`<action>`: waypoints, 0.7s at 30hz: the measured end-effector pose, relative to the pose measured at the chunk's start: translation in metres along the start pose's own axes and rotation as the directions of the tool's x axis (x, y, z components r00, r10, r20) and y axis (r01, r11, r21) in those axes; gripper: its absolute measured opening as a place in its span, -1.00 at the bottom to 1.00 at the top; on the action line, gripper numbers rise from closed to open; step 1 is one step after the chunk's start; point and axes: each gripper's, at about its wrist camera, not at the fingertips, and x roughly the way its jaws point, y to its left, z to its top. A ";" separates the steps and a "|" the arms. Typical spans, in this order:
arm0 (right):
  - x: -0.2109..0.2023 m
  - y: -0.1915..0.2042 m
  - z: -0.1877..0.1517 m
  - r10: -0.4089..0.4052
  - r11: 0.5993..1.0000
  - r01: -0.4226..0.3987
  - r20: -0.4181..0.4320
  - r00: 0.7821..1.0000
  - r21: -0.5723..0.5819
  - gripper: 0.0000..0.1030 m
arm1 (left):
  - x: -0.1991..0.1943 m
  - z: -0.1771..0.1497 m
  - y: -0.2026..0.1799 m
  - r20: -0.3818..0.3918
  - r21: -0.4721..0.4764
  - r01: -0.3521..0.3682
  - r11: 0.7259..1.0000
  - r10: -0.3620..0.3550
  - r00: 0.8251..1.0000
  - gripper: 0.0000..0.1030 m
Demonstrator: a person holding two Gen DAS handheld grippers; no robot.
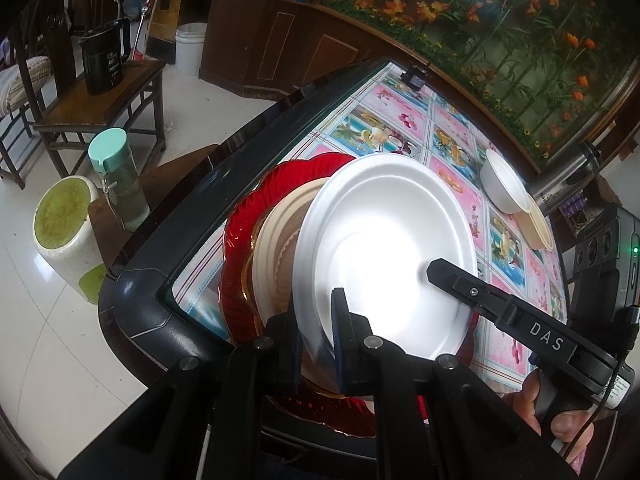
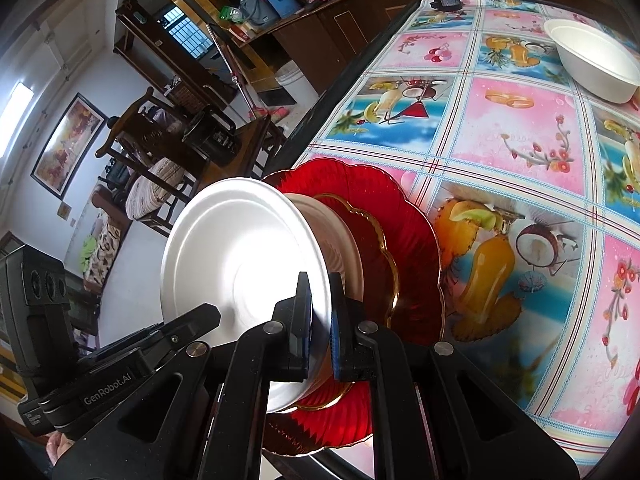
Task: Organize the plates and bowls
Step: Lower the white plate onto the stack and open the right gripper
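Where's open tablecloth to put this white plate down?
Bare cloth lies between the red plates and the white bowl, toward the table's far edge. It is crowded at the near corner, where both grippers clamp the white plate over the stack.

**Foam, glass and glossy vinyl**

The white plate [image 1: 384, 240] looks like matt foam, smooth and glare-lit at its centre. Beneath it the red plate [image 2: 416, 240] appears to be glossy ribbed glass with a gilt rim. The cream plate [image 1: 272, 236] between them looks like matt moulded pulp. The tablecloth [image 2: 500, 128] is shiny printed vinyl; the table's edge [image 1: 240, 168] is dark, glossy and smooth. The white bowl [image 2: 592, 60] near the far edge looks like matt foam.
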 end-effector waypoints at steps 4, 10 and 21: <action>0.000 0.003 0.000 -0.011 1.000 0.011 0.007 1.000 -0.017 -0.85 | -0.003 -0.001 -0.006 0.017 0.037 -0.047 0.998 0.047 0.999 -0.74; 0.000 0.006 -0.002 -0.029 0.998 0.029 0.016 0.999 -0.050 -0.85 | -0.010 0.000 -0.006 0.062 0.064 -0.090 0.994 0.086 0.994 -0.70; 0.003 0.015 -0.007 -0.121 0.981 0.127 0.048 0.991 -0.150 -0.81 | -0.021 0.002 0.004 0.114 0.039 -0.137 0.990 0.132 0.985 -0.25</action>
